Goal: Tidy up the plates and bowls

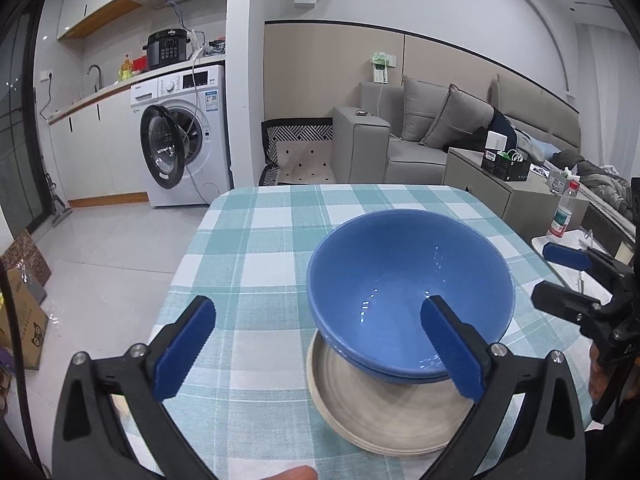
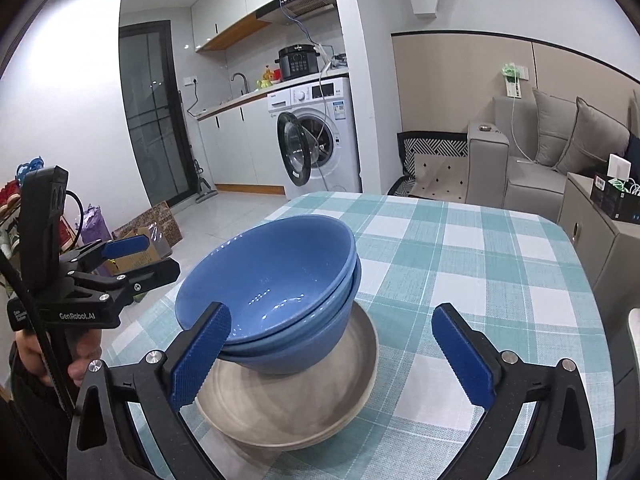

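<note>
Nested blue bowls on beige plates, checked tablecloth, left gripper marked "GenRobot.AI" and right gripper, fingers spread, perhaps touching nothing

Two nested blue bowls sit tilted on stacked beige plates on the checked table. The right gripper stands wide open, its left pad overlapping the bowls' near rim. The left gripper is at far left, open.

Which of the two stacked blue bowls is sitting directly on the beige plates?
The lower blue bowl, only its outer wall showing beneath the upper blue bowl nested inside it. Its base rests on the beige plates; the upper one shows its open inside.
</note>
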